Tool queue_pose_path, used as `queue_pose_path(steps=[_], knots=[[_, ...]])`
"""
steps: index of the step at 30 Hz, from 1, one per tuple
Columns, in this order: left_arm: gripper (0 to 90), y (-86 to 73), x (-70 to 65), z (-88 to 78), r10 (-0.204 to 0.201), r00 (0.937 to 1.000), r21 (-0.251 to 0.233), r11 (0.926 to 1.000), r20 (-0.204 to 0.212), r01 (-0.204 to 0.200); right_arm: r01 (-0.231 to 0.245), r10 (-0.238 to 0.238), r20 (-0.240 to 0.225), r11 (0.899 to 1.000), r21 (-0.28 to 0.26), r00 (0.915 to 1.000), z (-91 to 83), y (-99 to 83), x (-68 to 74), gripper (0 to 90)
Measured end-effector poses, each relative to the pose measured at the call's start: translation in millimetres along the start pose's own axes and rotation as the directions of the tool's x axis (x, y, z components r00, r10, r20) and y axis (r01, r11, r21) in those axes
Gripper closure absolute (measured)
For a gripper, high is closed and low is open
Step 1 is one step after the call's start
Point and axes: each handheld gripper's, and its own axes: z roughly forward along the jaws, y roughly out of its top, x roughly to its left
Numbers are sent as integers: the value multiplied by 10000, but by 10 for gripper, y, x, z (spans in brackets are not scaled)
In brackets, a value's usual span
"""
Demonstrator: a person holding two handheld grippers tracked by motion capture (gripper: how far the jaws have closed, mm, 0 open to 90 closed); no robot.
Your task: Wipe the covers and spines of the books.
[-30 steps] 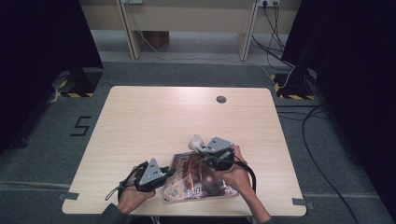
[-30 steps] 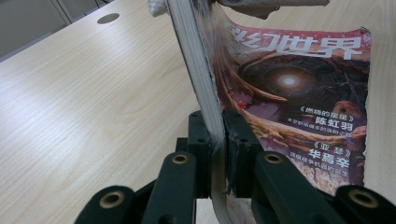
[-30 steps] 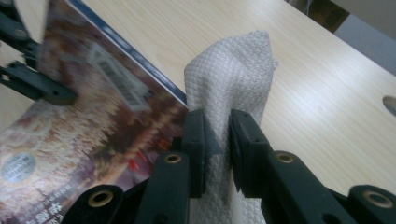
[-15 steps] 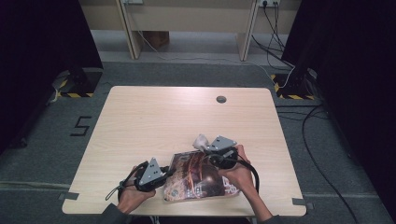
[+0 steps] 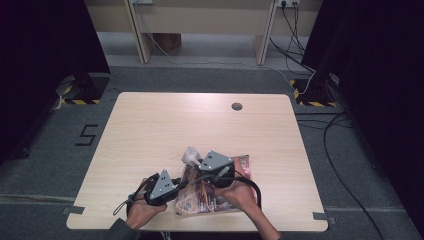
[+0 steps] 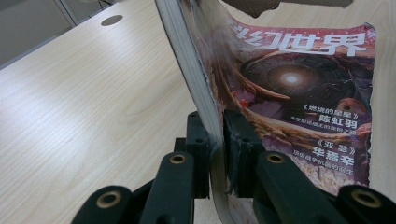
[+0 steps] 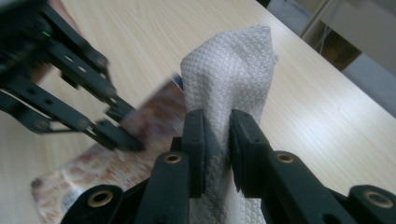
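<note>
Since the earlier frame, the right gripper [image 5: 200,161] had been shifted slightly across the pale wooden counter [image 5: 150,135], carrying a crumpled white quilted paper towel [image 7: 229,79] with it, while the left gripper [image 5: 176,186] had been kept in place. In the right gripper view, the jaws were seen pressed onto the paper towel, which stood up between them. In the left gripper view, the jaws were pinched on the page edge of a glossy magazine with a reddish illustrated cover and white Chinese lettering [image 6: 299,88]; part of the magazine was lifted and curled upward from the counter. From the high view, the magazine [image 5: 212,197] was seen lying near the counter's front edge, between the two hands, with the paper towel [image 5: 190,155] held just beyond its far edge.
</note>
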Motion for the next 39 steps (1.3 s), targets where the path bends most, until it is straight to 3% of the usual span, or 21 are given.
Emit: queue_pose_path(steps=[5, 16, 20, 28, 30, 39], knots=[[808, 4, -12, 0, 62, 10000, -28, 10000, -18, -62, 308, -308, -27, 9995, -72, 9995, -17, 54, 59, 773], [805, 20, -18, 2, 153, 9999, -18, 9999, -67, -153, -381, 367, 285, 9981, 490, 9989, -22, -170, -175, 774], [803, 14, -19, 2, 116, 9999, -7, 9999, -97, -116, -209, 193, 312, 9984, 519, 9993, -13, -114, -119, 772], [801, 14, -21, 10, 60, 9999, -24, 10000, -128, -61, 724, -724, 27, 9973, 100, 9974, -7, 137, 122, 768], [800, 13, -28, 3, 91, 9999, -1, 10000, -107, -91, 730, -730, 44, 9973, 105, 9973, -7, 139, 133, 770], [800, 23, -32, 10, 208, 9997, 25, 9998, -87, -208, 205, -218, 229, 9982, 562, 9995, -16, -81, -69, 773]])
